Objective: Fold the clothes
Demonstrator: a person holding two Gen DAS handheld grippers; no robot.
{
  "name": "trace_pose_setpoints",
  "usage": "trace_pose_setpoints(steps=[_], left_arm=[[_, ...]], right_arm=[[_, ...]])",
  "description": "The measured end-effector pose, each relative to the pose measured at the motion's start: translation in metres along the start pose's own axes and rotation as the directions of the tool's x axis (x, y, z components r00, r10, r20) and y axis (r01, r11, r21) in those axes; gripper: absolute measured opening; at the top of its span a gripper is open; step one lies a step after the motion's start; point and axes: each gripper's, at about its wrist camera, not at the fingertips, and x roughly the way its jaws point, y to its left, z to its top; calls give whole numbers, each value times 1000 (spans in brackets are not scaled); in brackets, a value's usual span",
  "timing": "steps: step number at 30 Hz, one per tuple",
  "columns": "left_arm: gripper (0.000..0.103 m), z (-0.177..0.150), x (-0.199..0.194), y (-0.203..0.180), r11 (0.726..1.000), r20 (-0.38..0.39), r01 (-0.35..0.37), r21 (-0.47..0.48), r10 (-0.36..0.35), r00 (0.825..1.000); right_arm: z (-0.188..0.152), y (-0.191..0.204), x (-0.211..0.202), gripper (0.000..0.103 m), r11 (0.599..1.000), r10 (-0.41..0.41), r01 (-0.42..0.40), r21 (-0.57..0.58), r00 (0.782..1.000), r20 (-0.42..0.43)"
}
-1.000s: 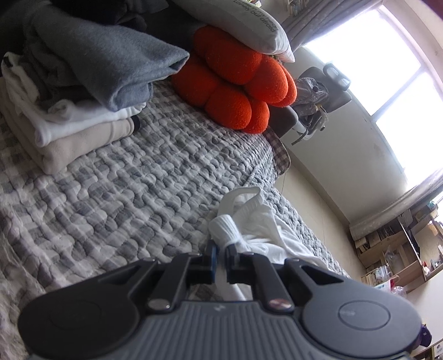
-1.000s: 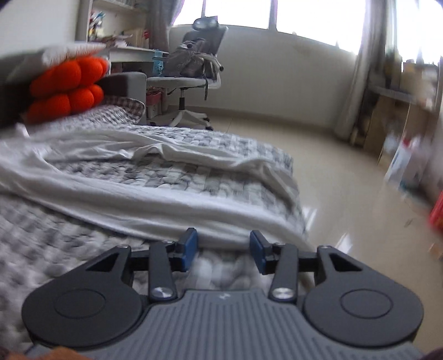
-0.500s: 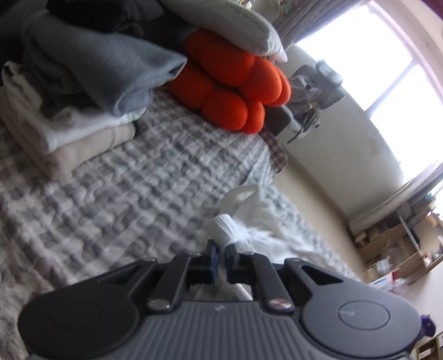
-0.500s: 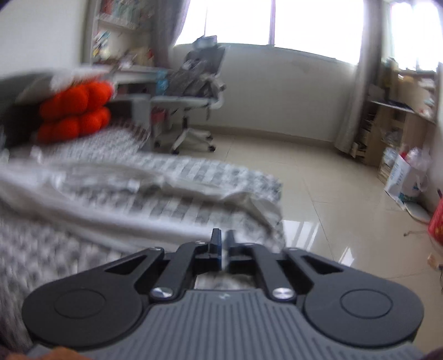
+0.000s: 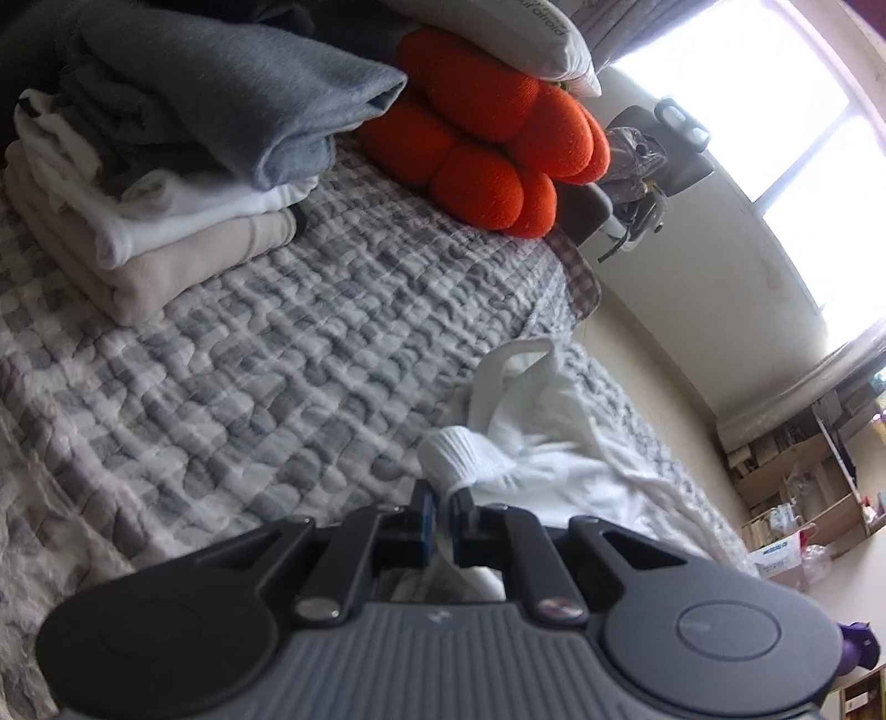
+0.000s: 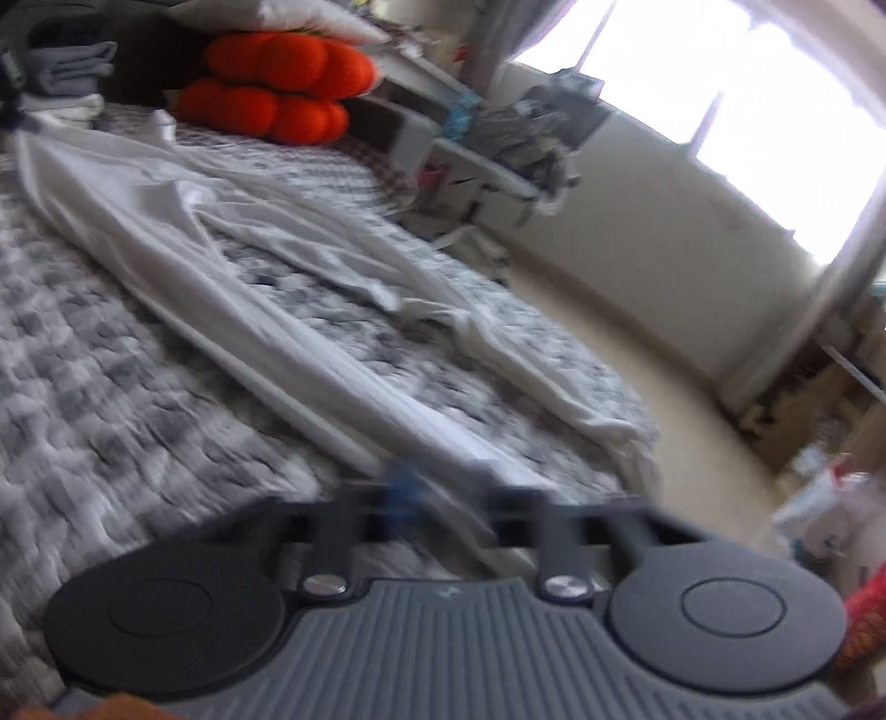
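A white garment [image 5: 531, 443] lies bunched on the grey checked quilt [image 5: 249, 360]. My left gripper [image 5: 440, 507] is shut on its ribbed end, which bulges just past the fingertips. In the right wrist view the same white garment [image 6: 266, 310] stretches long across the bed, from the far left down to my right gripper [image 6: 448, 490]. That view is motion-blurred. The right jaws stand apart, and the garment's hemmed edge runs between them, at the bed's near corner.
A pile of folded clothes [image 5: 166, 210], grey on white on beige, sits at the back left. An orange knot cushion [image 5: 498, 149] lies under a white pillow [image 5: 498, 33]. Past the bed's edge are bare floor [image 6: 692, 421], an office chair [image 5: 659, 160] and shelves [image 5: 803, 482].
The right gripper closed half a second ago at the garment's edge; now its jaws stand apart and its view has tilted and swung left. The left gripper keeps its hold, hardly moved.
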Motion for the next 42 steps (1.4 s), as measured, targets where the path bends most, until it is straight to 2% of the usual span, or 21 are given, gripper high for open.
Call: trace_pose_setpoints(steps=[3, 6, 9, 10, 12, 13, 14, 15, 17, 23, 26, 27, 28, 32, 37, 42], left_arm=[[7, 2, -10, -9, 999, 26, 17, 38, -18, 1000], [7, 0, -15, -11, 998, 15, 22, 62, -23, 1000], [7, -1, -10, -7, 998, 8, 11, 69, -11, 1000], [7, -2, -7, -6, 998, 3, 7, 64, -7, 1000], [7, -3, -3, -6, 998, -10, 18, 53, -17, 1000], [7, -4, -2, -8, 998, -12, 21, 55, -20, 1000], [7, -4, -2, -10, 998, -8, 17, 65, -17, 1000], [7, -5, -2, -12, 997, -5, 15, 72, -15, 1000], [7, -4, -2, -14, 997, -4, 15, 76, -14, 1000], [7, 1, -4, -17, 995, 13, -3, 96, 1, 1000], [7, 1, 1, -22, 994, 12, -7, 105, 6, 1000], [7, 1, 2, -24, 995, 14, -4, 104, 2, 1000], [7, 2, 1, -26, 995, 19, 1, 97, -3, 1000], [7, 8, -11, -27, 997, 40, 22, 76, -25, 999], [7, 6, -22, -17, 995, 51, 9, 102, -14, 999], [7, -15, -6, 7, 995, -8, -39, 96, 40, 999]], right_arm=[[7, -12, -17, 0, 996, 60, -61, 73, 998, 17], [7, -27, -51, 0, 984, 110, -118, 130, 992, 63], [-2, -28, -66, 0, 992, 68, -72, 99, 997, 48], [-7, -25, -66, 4, 997, 45, -48, 65, 998, 37], [-11, -14, -58, 24, 1000, 28, -28, -14, 1000, 8], [-12, -9, -55, 49, 999, 29, -30, -45, 1000, -3], [-13, -4, -51, 58, 997, 31, -32, -76, 999, -14], [-12, -3, -47, 61, 996, 49, -51, -79, 998, -27], [-8, -5, -37, 61, 994, 84, -88, -64, 995, -57], [0, -17, -13, 54, 992, 109, -115, -49, 988, -107], [4, -18, -11, 32, 991, 120, -126, -44, 987, -110], [6, -18, -10, 11, 991, 124, -129, -42, 986, -110], [8, -18, -9, 4, 990, 128, -133, -40, 986, -111], [14, -20, -6, 3, 989, 143, -148, -33, 983, -114], [6, -41, -77, 3, 977, 196, -194, 84, 980, -22], [-21, -6, -89, 3, 971, 241, -239, 33, 963, -121]])
